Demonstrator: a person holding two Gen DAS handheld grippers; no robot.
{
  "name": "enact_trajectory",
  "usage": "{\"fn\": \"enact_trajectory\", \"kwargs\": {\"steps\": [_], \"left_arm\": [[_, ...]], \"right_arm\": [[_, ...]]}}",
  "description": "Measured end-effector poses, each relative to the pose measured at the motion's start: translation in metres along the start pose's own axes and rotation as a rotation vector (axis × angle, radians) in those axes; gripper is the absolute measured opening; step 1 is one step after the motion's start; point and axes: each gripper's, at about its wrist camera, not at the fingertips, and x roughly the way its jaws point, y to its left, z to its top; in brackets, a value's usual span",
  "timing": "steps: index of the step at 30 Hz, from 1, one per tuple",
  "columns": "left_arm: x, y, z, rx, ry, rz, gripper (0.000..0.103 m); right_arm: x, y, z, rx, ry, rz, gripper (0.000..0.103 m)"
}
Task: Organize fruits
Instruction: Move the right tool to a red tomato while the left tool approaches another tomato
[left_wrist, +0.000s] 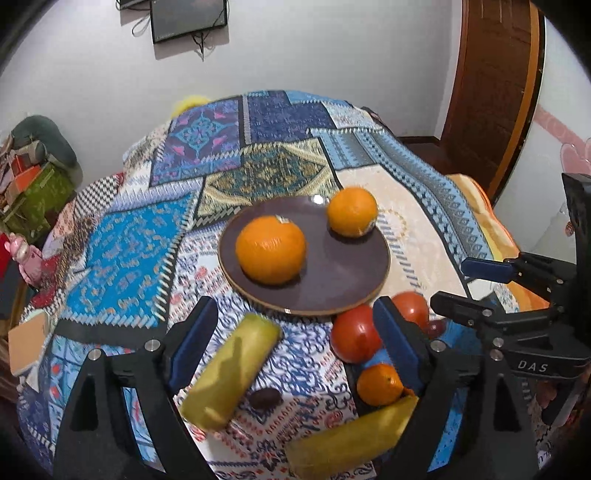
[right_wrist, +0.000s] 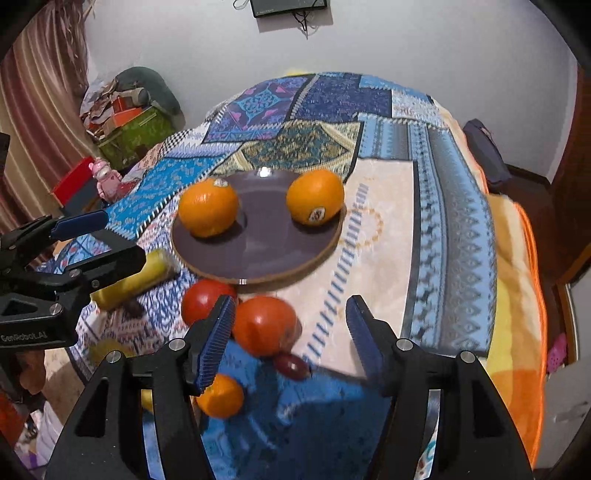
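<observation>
A dark brown plate (left_wrist: 332, 280) (right_wrist: 258, 247) on the patchwork cloth holds two oranges (left_wrist: 270, 249) (left_wrist: 352, 211) (right_wrist: 208, 211) (right_wrist: 315, 202). In front of it lie two tomatoes (left_wrist: 352, 332) (left_wrist: 413, 308) (right_wrist: 264, 325) (right_wrist: 203, 301), a small mandarin (left_wrist: 378, 384) (right_wrist: 221, 396), two yellow bananas (left_wrist: 232, 369) (left_wrist: 351, 439) (right_wrist: 136, 280) and dark dates (left_wrist: 265, 398) (right_wrist: 291, 365). My left gripper (left_wrist: 295, 339) is open above one banana. My right gripper (right_wrist: 290, 332) is open, above the nearer tomato; it also shows in the left wrist view (left_wrist: 465, 284).
The table cloth (left_wrist: 122, 258) (right_wrist: 424, 221) drops off at the edges. A green box with clutter (left_wrist: 40, 192) (right_wrist: 136, 133) and a pink toy (right_wrist: 105, 177) stand at the left. A wooden door (left_wrist: 491, 92) is at the right.
</observation>
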Motion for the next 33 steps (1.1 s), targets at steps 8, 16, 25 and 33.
{"fn": "enact_trajectory", "kwargs": {"steps": [8, 16, 25, 33], "left_arm": [[0.013, -0.008, -0.016, 0.005, 0.044, -0.032, 0.086], [0.025, -0.009, -0.019, -0.005, 0.064, -0.068, 0.084], [0.038, -0.016, -0.02, -0.007, 0.11, -0.122, 0.071], [0.053, -0.025, -0.016, -0.005, 0.144, -0.134, 0.067]], "right_arm": [[0.016, 0.002, -0.015, -0.001, 0.048, 0.014, 0.059], [0.039, 0.01, -0.01, -0.022, 0.085, 0.044, 0.059], [0.036, 0.008, -0.016, -0.015, 0.094, 0.11, 0.046], [0.019, -0.004, -0.016, 0.006, 0.058, 0.06, 0.046]]}}
